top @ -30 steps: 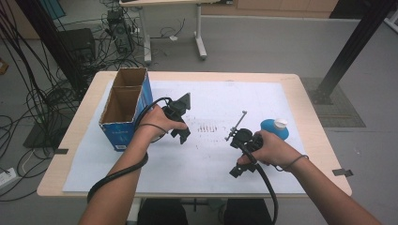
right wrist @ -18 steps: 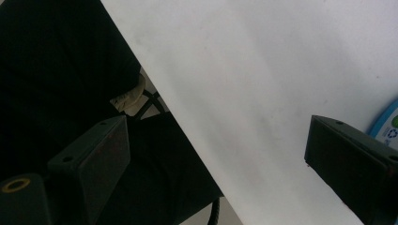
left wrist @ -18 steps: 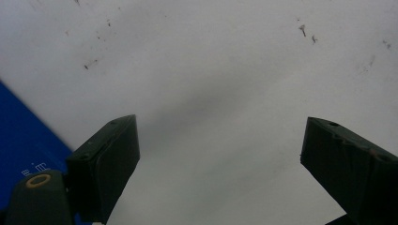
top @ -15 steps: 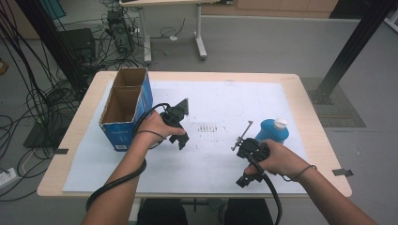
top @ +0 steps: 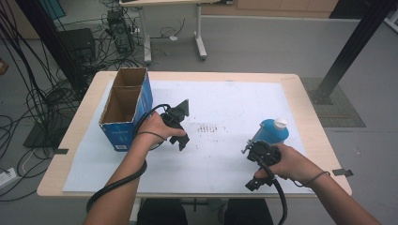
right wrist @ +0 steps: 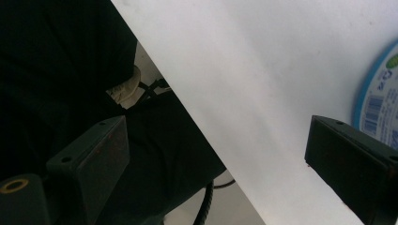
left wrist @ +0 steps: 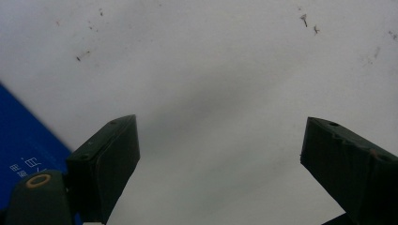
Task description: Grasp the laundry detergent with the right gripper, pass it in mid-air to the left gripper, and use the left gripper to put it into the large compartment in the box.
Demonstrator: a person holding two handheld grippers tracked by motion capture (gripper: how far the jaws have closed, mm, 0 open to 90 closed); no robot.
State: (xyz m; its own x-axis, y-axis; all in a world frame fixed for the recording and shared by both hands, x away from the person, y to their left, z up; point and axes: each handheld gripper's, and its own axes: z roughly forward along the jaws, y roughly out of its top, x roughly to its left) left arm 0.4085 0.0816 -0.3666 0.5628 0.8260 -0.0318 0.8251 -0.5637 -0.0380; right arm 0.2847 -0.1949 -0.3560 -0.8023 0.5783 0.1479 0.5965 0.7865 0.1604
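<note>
My right gripper (top: 256, 161) hangs with its jaws spread and nothing between them, right beside the blue bottle (top: 272, 132), which lies on the white sheet just beyond it, white cap pointing away from me. My left gripper (top: 180, 136), also spread and empty, sits well off by the blue cardboard box (top: 126, 112).

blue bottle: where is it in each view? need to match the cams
High view: the blue bottle lies right of centre on the white sheet, just beyond the right gripper.
Left gripper view: not in frame; the blue at the left edge is the cardboard box.
Right gripper view: the bottle's labelled curve sits at the right edge, above the right-hand jaw.
Shared landmark: the white sheet.
</note>
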